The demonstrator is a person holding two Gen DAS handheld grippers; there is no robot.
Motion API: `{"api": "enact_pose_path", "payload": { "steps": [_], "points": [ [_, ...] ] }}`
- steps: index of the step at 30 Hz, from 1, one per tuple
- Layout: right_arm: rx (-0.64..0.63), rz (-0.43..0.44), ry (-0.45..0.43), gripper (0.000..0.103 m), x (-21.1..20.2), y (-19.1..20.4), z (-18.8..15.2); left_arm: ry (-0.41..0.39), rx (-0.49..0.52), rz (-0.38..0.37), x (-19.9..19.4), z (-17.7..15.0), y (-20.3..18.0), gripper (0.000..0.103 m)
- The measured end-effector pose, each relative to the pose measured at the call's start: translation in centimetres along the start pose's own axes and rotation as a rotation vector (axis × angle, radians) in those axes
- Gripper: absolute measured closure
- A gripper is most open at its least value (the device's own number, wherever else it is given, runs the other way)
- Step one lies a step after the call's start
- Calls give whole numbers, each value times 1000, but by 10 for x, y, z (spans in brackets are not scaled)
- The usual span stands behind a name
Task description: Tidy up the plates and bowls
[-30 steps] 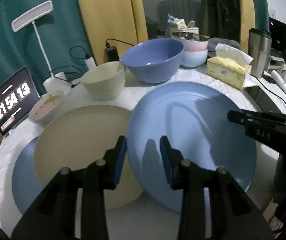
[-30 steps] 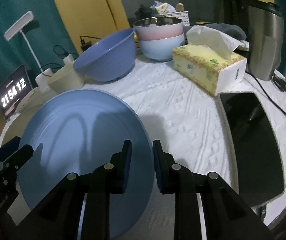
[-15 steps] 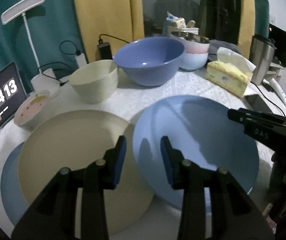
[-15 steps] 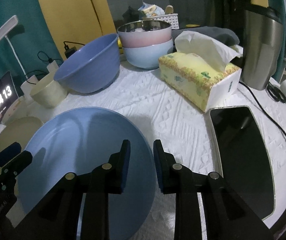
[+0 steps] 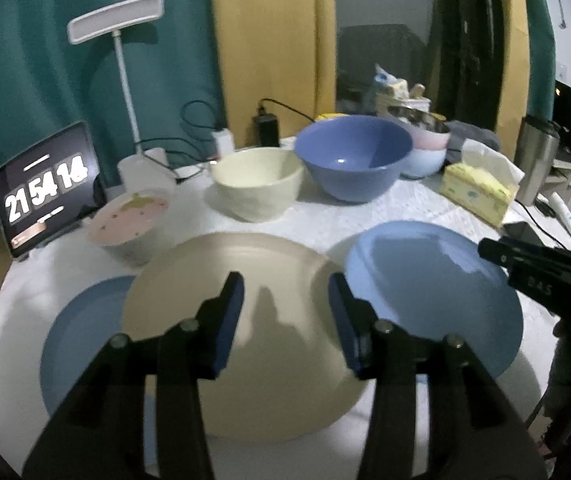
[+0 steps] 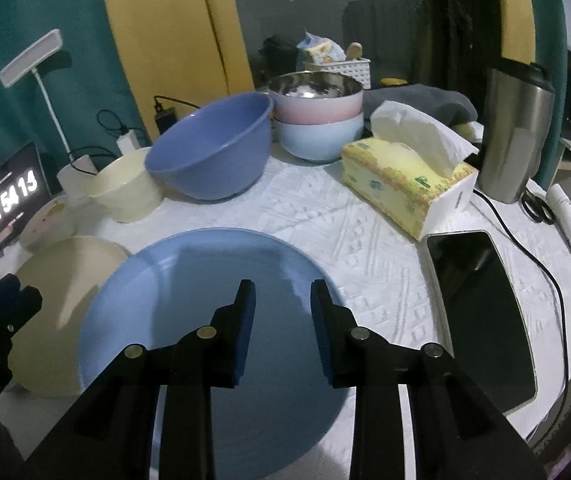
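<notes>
Left gripper [image 5: 285, 304]: jaws spread, just been widening, nothing between them, hovering over the beige plate [image 5: 245, 320]. Beige plate: stacked on a blue plate [image 5: 81, 332] at the counter's [image 6: 325, 216] left. Right gripper [image 6: 282, 312]: jaws spread, just been widening, empty, above a second blue plate [image 6: 189, 280] lying flat beside the beige one. Behind: cream bowl [image 5: 257, 182], large blue bowl [image 5: 351, 156], pink bowl stacked on pale-blue bowl [image 6: 317, 116], tissue box [image 6: 401, 184].

Both rigs look the same: the left hand-held gripper [image 5: 285, 316] and right hand-held gripper [image 6: 283, 320] are matte black plastic linkages with round silver screws at the pivots and blue pads [image 5: 227, 322] lining the fingertips.
</notes>
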State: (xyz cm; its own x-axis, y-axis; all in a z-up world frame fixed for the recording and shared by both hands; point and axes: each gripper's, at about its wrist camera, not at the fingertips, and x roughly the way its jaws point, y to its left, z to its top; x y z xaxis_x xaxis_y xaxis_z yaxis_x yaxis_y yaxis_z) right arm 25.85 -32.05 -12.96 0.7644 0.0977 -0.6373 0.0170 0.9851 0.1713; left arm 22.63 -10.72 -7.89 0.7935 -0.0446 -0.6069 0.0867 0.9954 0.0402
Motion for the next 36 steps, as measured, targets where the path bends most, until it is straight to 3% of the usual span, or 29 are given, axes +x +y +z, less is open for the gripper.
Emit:
{"api": "enact_pose_path", "payload": {
  "steps": [15, 24, 31, 36],
  "points": [
    [-51, 35, -21, 72, -11, 58, -4, -18, -62, 78, -18, -16, 59, 57],
    [-83, 37, -11, 72, -13, 78, -7, 35, -116, 144, -5, -27, 87, 57],
    [-96, 24, -2, 72, -10, 84, -8, 104, -129, 130, 16, -36, 94, 57],
    [-107, 20, 1, 72, -8, 90, -7, 99, -133, 79, 18, -38, 100, 60]
  ]
}}
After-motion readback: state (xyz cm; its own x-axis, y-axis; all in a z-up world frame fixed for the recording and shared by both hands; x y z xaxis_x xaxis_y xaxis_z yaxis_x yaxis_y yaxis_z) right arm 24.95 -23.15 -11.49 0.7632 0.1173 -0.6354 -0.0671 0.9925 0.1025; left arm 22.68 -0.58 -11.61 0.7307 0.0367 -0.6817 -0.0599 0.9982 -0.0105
